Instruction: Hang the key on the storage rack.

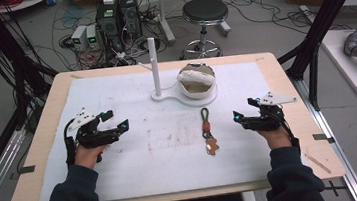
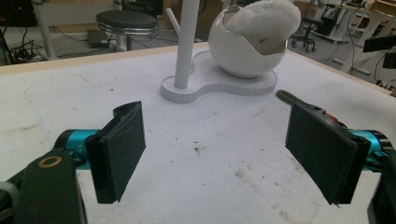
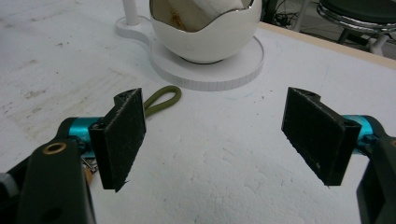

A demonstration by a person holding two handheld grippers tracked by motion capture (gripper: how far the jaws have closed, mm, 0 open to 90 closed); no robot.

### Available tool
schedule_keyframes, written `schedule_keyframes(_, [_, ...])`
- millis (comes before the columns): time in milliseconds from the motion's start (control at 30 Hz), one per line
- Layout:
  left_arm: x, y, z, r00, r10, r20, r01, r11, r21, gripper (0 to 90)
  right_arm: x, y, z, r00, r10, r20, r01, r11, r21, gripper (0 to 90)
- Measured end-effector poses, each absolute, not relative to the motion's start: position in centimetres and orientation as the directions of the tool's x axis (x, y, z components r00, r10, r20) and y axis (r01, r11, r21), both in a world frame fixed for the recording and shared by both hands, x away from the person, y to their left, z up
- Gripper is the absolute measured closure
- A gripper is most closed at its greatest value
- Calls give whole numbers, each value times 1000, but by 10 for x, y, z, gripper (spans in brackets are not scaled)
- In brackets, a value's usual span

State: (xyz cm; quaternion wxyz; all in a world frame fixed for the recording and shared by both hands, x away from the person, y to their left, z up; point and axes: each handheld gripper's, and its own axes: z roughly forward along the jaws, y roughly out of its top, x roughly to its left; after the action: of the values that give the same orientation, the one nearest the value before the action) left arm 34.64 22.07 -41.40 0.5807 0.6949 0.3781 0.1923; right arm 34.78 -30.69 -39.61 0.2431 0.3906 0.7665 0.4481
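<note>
Both tongs — left [image 1: 117, 118], right [image 1: 243, 108] — low over the mat [image 1: 124, 176], jaws wide, empty, pointed inward.

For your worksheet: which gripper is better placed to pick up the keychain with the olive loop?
Right. The right gripper sits open beside the olive-looped keychain; the left gripper, also open, is farther across the white mat.
</note>
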Motion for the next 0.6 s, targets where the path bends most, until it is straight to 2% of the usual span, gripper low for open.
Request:
schedule_keyframes(333, [346, 222, -415, 636, 750, -180, 313, -38, 949, 198, 352, -297, -400, -593, 805, 3, 399, 290, 870, 242])
schedule_keyframes(500, [346, 222, -416, 633, 754, -176, 316, -44, 948, 198, 356, -279, -406, -620, 785, 19, 425, 315, 849, 254])
schedule_keyframes(600, [346, 221, -416, 631, 756, -174, 317, -47, 947, 199, 360, -258, -414, -654, 756, 18, 440, 361, 822, 300])
